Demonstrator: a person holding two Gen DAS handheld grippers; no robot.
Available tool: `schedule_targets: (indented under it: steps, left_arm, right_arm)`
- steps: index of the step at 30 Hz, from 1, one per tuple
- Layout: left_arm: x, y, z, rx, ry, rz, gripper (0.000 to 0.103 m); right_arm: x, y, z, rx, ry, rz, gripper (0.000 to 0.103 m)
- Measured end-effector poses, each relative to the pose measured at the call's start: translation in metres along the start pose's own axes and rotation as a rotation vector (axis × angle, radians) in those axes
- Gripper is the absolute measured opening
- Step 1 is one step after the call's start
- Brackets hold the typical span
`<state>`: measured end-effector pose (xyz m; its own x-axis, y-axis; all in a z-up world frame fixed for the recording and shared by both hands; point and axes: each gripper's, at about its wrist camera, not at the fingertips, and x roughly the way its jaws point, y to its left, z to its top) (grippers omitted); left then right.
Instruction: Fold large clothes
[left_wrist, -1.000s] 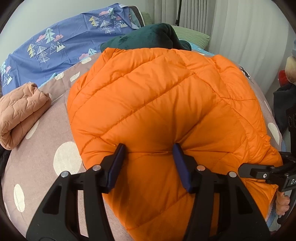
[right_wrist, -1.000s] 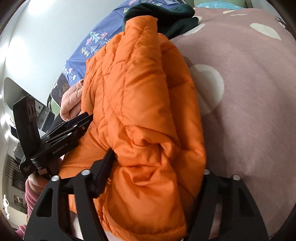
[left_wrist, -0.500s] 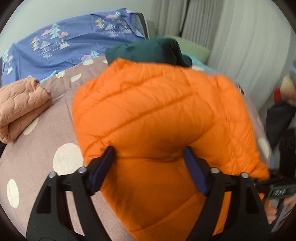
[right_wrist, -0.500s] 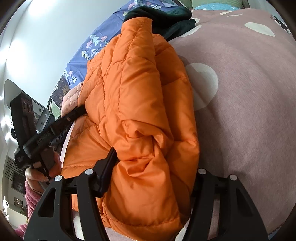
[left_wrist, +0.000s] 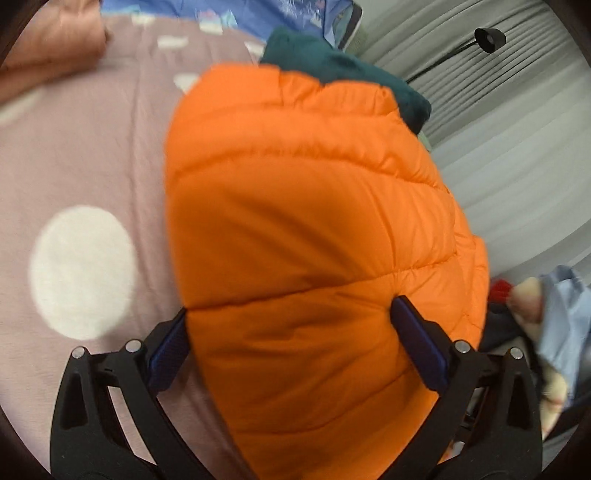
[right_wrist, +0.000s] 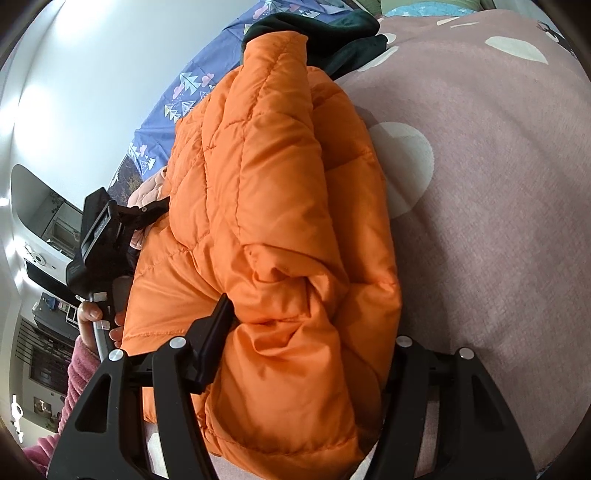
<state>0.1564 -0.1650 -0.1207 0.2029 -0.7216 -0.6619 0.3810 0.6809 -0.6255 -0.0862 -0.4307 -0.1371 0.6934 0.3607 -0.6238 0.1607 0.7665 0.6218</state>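
Note:
A folded orange puffer jacket (left_wrist: 314, 229) lies on a pink blanket with white dots (left_wrist: 85, 155). My left gripper (left_wrist: 295, 343) is open, its jaws wide apart with the jacket's near end bulging between them. My right gripper (right_wrist: 306, 343) is open too and straddles the jacket's thick folded edge (right_wrist: 280, 221); its right finger is hidden behind the fabric. The left gripper's body (right_wrist: 107, 236) shows in the right wrist view, at the jacket's left side.
A dark green garment (left_wrist: 343, 74) lies behind the jacket. A peach quilted bundle (left_wrist: 48, 44) sits at the far left, and a blue patterned sheet (right_wrist: 184, 96) lies beyond. Grey curtains (left_wrist: 498, 122) hang to the right.
My left gripper's jaws have spread wider around the jacket, and its view has swung right and closer. The right gripper has stayed put around the folded edge.

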Motion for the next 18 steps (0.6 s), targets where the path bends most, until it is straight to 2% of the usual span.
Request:
schedule_targets:
  steps: [2, 6, 8, 12, 13, 15, 18]
  left_arm:
    - [0.009, -0.002, 0.004, 0.003, 0.026, -0.016, 0.101]
    - [0.019, -0.014, 0.010, 0.066, 0.032, 0.003, 0.101]
    - [0.017, -0.018, 0.009, 0.100, 0.015, 0.010, 0.095]
    - [0.001, -0.037, 0.000, 0.177, -0.044, 0.035, 0.070]
    - [-0.004, -0.043, -0.001, 0.198, -0.061, 0.041, 0.065]
    - [-0.017, -0.054, -0.003, 0.241, -0.098, 0.047, 0.060]
    - [-0.038, -0.063, -0.005, 0.269, -0.140, 0.032, 0.058]
  right_arm:
    - [0.001, 0.001, 0.001, -0.010, -0.003, -0.004, 0.062]
    - [0.000, 0.004, 0.000, -0.031, -0.012, -0.010, 0.057]
    - [-0.001, 0.005, 0.000, -0.037, -0.017, -0.009, 0.053]
    - [-0.011, 0.017, -0.001, -0.103, -0.060, -0.007, 0.035]
    - [-0.013, 0.022, -0.001, -0.132, -0.070, -0.013, 0.033]
    - [-0.019, 0.031, 0.000, -0.175, -0.087, -0.016, 0.031]
    - [-0.025, 0.034, 0.002, -0.172, -0.095, 0.014, 0.029]
